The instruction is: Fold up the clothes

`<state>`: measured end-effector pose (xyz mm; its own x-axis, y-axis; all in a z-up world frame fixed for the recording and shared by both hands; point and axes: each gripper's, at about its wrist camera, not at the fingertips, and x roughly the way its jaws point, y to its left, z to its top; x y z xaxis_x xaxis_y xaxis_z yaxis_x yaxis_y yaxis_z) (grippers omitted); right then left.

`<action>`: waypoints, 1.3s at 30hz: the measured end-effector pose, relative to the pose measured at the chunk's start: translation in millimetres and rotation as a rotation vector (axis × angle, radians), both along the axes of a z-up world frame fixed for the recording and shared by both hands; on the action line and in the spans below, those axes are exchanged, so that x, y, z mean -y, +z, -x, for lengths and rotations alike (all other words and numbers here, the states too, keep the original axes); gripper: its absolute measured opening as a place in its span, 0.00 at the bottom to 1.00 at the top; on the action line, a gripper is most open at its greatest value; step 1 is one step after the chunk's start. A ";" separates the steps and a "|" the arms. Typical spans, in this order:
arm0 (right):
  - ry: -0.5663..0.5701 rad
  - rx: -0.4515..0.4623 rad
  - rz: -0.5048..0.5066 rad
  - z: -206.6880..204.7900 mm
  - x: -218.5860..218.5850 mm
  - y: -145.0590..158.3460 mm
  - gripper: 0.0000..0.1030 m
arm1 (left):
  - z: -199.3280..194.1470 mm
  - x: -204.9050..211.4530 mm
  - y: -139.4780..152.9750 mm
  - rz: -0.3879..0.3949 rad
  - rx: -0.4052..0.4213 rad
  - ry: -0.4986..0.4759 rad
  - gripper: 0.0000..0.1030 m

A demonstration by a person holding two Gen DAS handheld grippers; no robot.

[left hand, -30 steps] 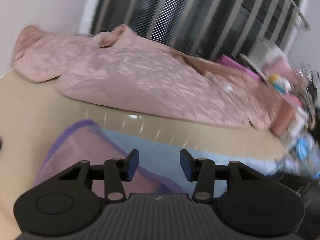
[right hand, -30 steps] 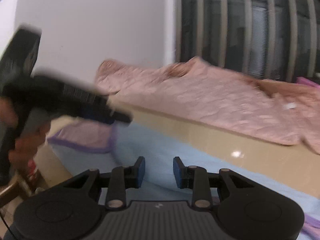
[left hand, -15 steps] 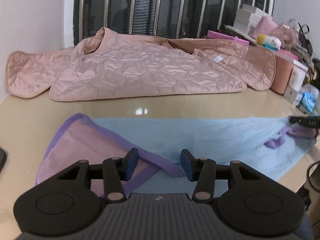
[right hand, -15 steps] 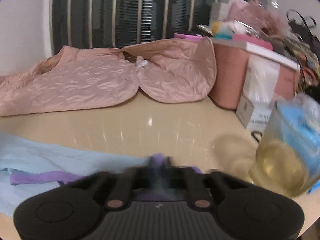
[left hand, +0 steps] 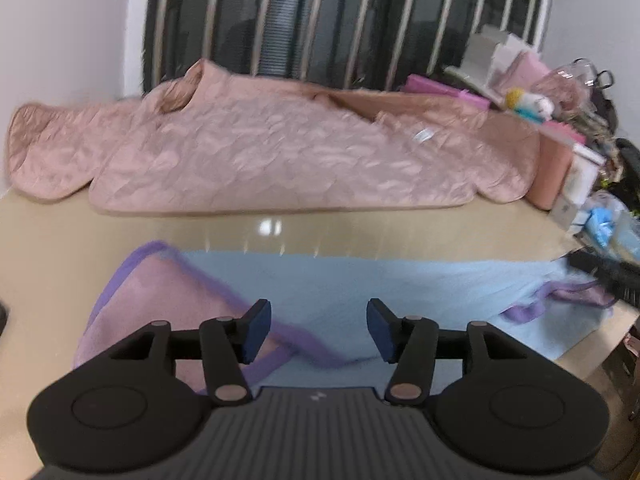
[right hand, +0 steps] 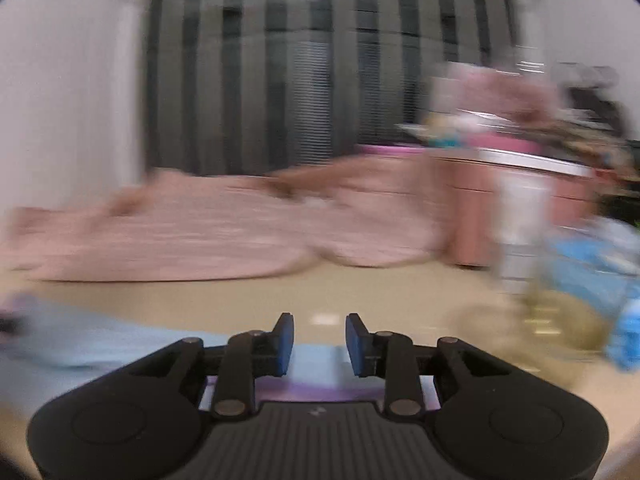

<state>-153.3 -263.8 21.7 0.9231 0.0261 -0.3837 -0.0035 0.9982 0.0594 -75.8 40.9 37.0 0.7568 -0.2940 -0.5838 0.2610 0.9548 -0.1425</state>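
Observation:
A light blue garment (left hand: 360, 280) with purple trim and a pink panel (left hand: 160, 300) lies flat on the beige table (left hand: 48, 240). My left gripper (left hand: 318, 320) hovers over its near edge. Its jaws are opening and nothing is between them. In the blurred right wrist view, my right gripper (right hand: 319, 340) is over the garment's (right hand: 80, 344) right end, above a strip of purple trim (right hand: 300, 390). Its jaws are opening too, with an empty gap. In the left wrist view, the right gripper (left hand: 608, 276) shows as a dark shape at the garment's far right corner.
A pink quilted jacket (left hand: 280, 160) is spread along the back of the table. Pink boxes (left hand: 552, 172), packets and blue items (left hand: 604, 220) crowd the right end. A yellowish glass jar (right hand: 560, 320) stands close to my right gripper. A barred dark window (left hand: 320, 20) is behind.
My left jaws have spread wider over the garment's near edge. My right jaws, together over the purple trim half a second ago, have parted, and that view has swung left.

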 end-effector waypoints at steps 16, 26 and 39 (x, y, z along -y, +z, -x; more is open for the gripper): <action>0.423 0.003 0.581 1.5 -90.4 0.4 0.05 | -6.8 32.4 -17.7 -0.142 -0.026 -0.242 0.35; 0.595 0.025 0.910 45.7 -102.9 -38.2 0.08 | -7.7 11.6 -9.1 -0.061 -0.005 -0.140 0.18; 0.652 -0.042 0.605 46.0 -79.2 -16.5 0.08 | 4.4 -10.1 -3.1 -0.003 -0.038 -0.113 0.50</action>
